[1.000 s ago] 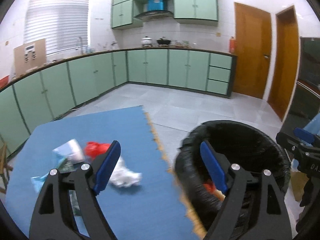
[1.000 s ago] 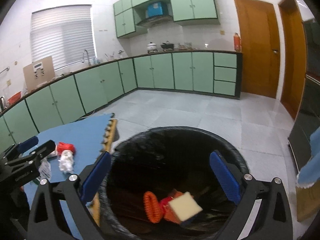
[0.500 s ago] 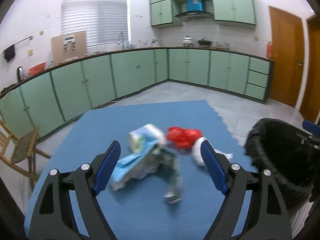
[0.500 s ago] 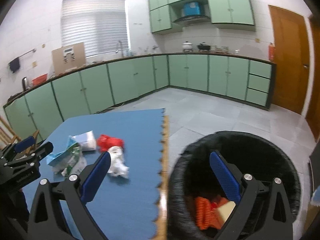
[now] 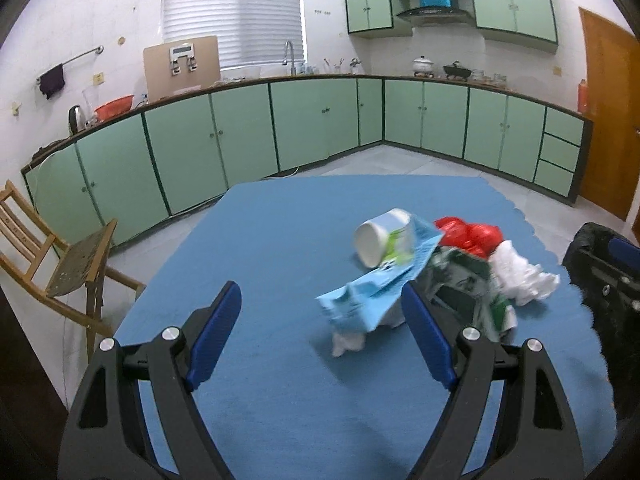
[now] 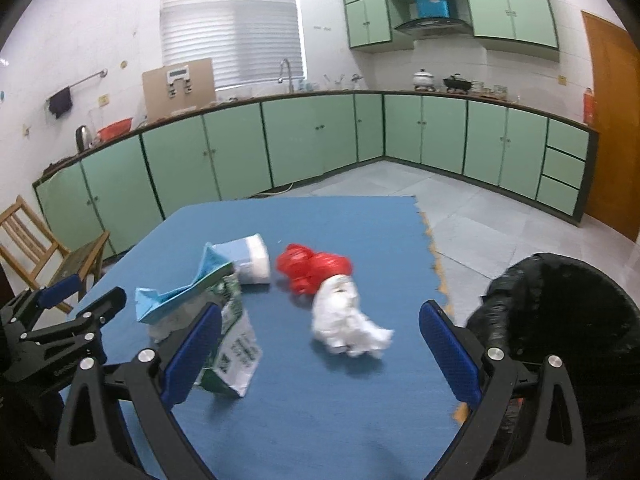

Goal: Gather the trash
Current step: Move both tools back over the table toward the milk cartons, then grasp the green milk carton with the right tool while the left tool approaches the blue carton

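Observation:
A heap of trash lies on the blue mat point(image 5: 260, 248): a white cup point(image 5: 380, 236), a light blue wrapper point(image 5: 368, 300), a green-and-white carton point(image 5: 472, 284), a red plastic bag point(image 5: 468, 236) and crumpled white paper point(image 5: 520, 276). My left gripper point(image 5: 320, 336) is open and empty, just short of the heap. My right gripper point(image 6: 320, 356) is open and empty above the mat, with the white paper point(image 6: 344, 320) between its fingers further off. The red bag point(image 6: 312, 268), carton point(image 6: 236, 356), blue wrapper point(image 6: 176, 300) and cup point(image 6: 248, 260) show there too. The black-lined trash bin point(image 6: 560, 320) stands at the right.
The left gripper point(image 6: 68, 320) shows at the left of the right wrist view. A wooden chair point(image 5: 60, 264) stands left of the mat. Green cabinets point(image 5: 320, 132) line the far walls. Grey tiled floor point(image 6: 480, 216) lies beyond the mat. The bin's edge point(image 5: 600, 280) is at the right.
Both grippers swung left from over the bin to face the trash heap on the mat. The bin slid to the right edge of both views. Both stay open and empty.

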A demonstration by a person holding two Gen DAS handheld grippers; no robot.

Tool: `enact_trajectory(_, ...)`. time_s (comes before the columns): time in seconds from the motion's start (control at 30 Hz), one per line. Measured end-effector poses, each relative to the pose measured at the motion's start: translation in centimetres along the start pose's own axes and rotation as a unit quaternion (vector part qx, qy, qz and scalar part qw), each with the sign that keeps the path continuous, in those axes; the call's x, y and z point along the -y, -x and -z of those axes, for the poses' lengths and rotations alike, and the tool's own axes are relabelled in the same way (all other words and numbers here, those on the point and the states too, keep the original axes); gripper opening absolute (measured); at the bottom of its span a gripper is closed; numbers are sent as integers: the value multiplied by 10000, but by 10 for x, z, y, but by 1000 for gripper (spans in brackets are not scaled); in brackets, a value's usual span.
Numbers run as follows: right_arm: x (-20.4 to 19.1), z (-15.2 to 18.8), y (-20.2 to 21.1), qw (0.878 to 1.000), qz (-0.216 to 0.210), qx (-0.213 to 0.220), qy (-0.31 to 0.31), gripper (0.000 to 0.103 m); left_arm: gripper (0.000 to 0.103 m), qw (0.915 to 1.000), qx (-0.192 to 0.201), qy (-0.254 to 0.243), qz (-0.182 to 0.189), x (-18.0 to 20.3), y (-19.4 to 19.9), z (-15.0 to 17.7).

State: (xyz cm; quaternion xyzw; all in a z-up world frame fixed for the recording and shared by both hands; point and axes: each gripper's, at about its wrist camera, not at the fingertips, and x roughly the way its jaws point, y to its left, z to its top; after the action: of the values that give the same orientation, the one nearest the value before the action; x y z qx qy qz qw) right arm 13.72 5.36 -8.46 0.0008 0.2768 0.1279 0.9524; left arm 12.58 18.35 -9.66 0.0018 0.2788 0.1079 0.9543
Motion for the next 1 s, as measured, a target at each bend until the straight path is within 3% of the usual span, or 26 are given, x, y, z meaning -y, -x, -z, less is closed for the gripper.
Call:
enact_trajectory(0.17,-21,8,-14,9998,-77,-142,108,96,79,9999,-97,15,-38,-13,-8,6)
enact_trajectory(0.37,-32,13,-30,9994,-102,-319,64,88,78,9998,-165,27,-68,-19,-12,11)
enact_trajectory(1.0,-54,30,-67,9954,-141,-936,165,54,78,9994,-332,97,10,-27,-23,21)
